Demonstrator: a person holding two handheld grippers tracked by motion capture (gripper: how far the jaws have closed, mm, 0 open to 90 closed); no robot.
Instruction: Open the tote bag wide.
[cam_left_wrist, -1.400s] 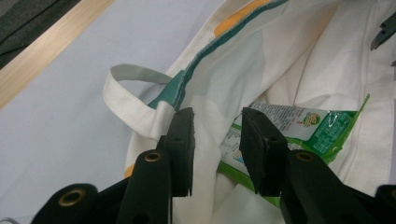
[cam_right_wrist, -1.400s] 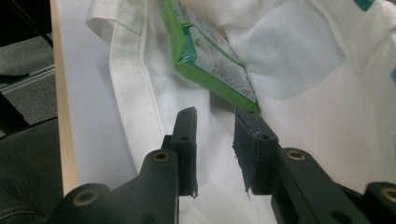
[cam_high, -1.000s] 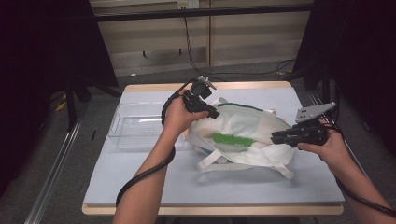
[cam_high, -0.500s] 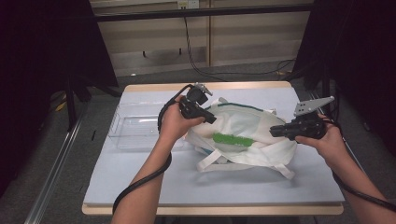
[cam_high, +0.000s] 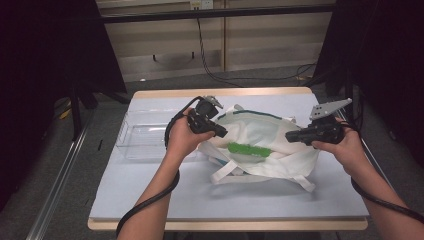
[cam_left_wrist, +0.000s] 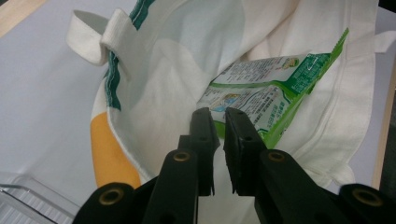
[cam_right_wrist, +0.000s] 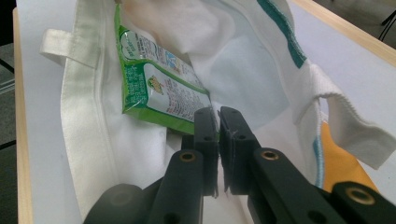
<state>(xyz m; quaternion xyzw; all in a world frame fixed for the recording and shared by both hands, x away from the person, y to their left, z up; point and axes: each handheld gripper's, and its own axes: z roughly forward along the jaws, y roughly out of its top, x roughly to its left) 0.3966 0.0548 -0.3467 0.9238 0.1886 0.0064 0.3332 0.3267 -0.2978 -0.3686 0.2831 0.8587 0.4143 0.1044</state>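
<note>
**Both grippers pinching the tote's rim, snack packet inside**

So the white canvas tote bag (cam_high: 265, 145) is lying flat around the middle of the table (cam_high: 150, 200), mouth gaping, and there's a green snack packet (cam_left_wrist: 266, 100) lying inside it. The left gripper (cam_left_wrist: 218, 116) sits at the bag's left rim and its jaws have just been closing, now nearly together on a fold of the cloth. The right gripper (cam_right_wrist: 218, 116) is at the opposite rim, jaws pressed together on the fabric edge too. A clear plastic tray (cam_high: 142, 140) sits just left of the bag, behind the left hand
</note>
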